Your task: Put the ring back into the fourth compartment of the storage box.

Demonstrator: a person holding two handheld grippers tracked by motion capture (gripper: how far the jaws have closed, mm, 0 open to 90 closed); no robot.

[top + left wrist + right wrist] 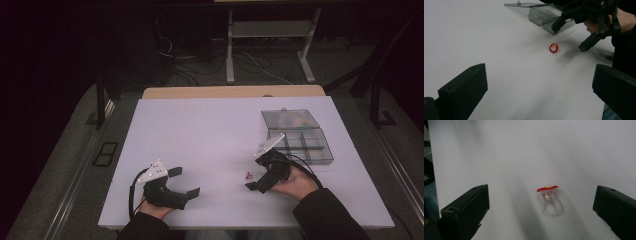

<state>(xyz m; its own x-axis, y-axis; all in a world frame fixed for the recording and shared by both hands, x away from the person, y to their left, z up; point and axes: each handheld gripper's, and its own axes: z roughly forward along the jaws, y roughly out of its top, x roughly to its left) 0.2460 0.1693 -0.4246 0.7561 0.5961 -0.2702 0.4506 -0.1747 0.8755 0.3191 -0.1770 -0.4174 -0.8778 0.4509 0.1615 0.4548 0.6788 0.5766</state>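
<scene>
A small clear plastic ring (550,201) with a red flower-like top lies on the white worktop (200,135), towards the near right part of it. The right gripper (256,176) hovers just beside it, jaws spread wide on either side and not touching it. Farther off to the right, past that hand, sits a clear compartment box (301,143) with its lid (290,119) folded back toward the far edge. Well apart on the near left, the left gripper (183,181) rests low over the worktop with its jaws also spread, holding nothing, pointed toward the ring.
</scene>
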